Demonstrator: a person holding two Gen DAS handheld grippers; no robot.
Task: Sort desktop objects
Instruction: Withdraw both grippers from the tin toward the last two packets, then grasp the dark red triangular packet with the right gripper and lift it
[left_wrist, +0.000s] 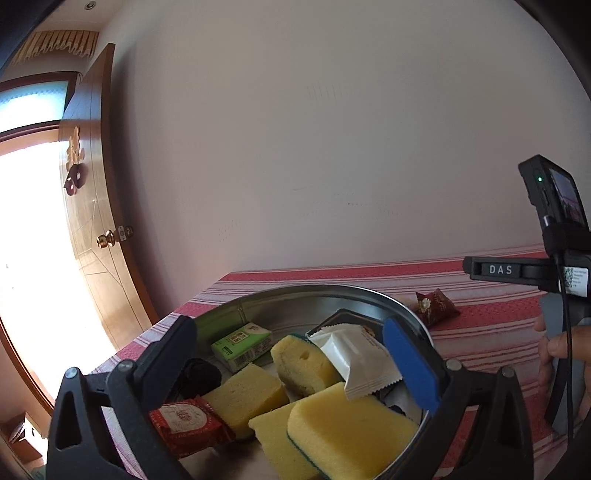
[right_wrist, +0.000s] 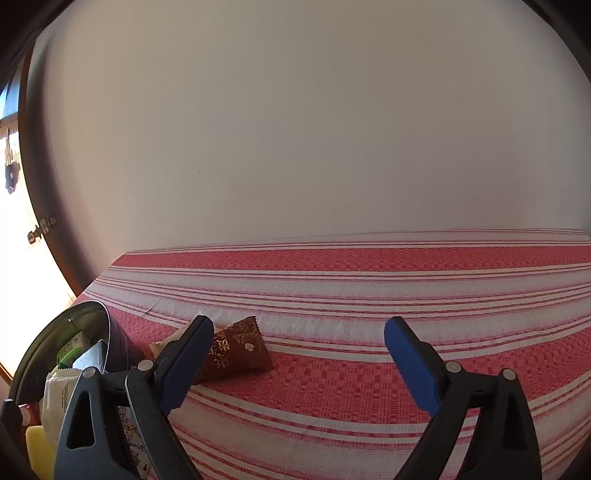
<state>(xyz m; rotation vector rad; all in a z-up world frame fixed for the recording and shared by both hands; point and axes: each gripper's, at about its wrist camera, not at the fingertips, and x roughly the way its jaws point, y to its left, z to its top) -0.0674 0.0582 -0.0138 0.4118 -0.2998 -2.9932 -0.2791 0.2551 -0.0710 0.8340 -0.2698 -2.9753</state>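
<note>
I held the right gripper (right_wrist: 295, 365) spread and empty, its left pad just before the dark red packet (right_wrist: 238, 349) on the cloth (right_wrist: 369, 387) right of the tin (right_wrist: 110, 332), judging it my next pick, while the left gripper (left_wrist: 291, 365) hovered spread over the filled tin.

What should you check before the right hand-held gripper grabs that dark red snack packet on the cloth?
1. Right hand-held gripper open: ok.
2. Dark red snack packet in view: ok.
3. Packet lies between the fingers: not ok, it sits behind the left finger.
4. Second pale wrapper beside it clear of the grab: cannot tell.
5. Metal bowl has room on its sponges: ok.
6. Left hand-held gripper empty: ok.
</note>
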